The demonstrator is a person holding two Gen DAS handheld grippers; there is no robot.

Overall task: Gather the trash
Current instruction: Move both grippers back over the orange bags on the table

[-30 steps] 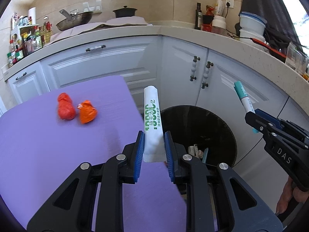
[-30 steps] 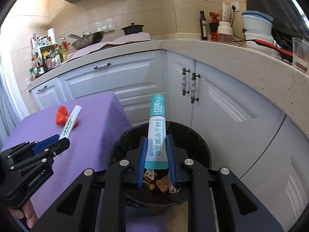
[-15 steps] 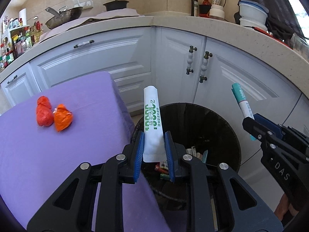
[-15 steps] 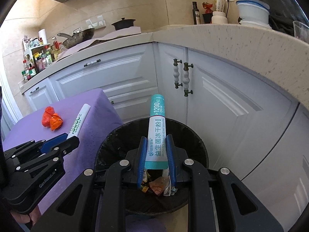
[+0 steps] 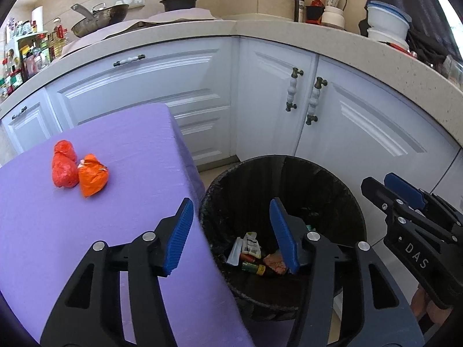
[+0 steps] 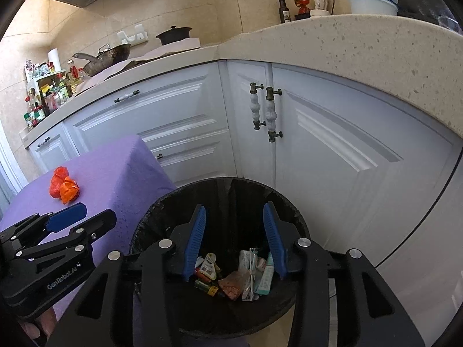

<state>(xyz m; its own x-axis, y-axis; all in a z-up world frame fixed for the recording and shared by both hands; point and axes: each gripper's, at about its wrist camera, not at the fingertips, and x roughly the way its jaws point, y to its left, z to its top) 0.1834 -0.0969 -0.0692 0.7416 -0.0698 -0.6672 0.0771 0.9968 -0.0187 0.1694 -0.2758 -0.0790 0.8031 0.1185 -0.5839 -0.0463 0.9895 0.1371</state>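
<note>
A black trash bin (image 5: pixel 341 199) (image 6: pixel 292 217) stands on the floor by the purple table; several wrappers, a white sachet (image 5: pixel 235 251) and a teal sachet (image 6: pixel 266 277) lie in its bottom. My left gripper (image 5: pixel 231 231) is open and empty over the table edge and the bin's left rim. My right gripper (image 6: pixel 234 240) is open and empty above the bin's mouth. Two crumpled wrappers, red (image 5: pixel 62 166) and orange (image 5: pixel 92 177), lie together on the purple table (image 5: pixel 121 156); they also show in the right wrist view (image 6: pixel 63 186).
White kitchen cabinets (image 5: pixel 289 98) with knobbed handles stand right behind the bin. The stone counter (image 6: pixel 361 46) above carries a wok, a pot, bottles and bowls. The table's right edge sits against the bin's left side.
Both grippers opened over the bin. The white sachet left my left gripper and the teal sachet left my right gripper; both now lie in the bin. Both grippers moved closer to the bin.
</note>
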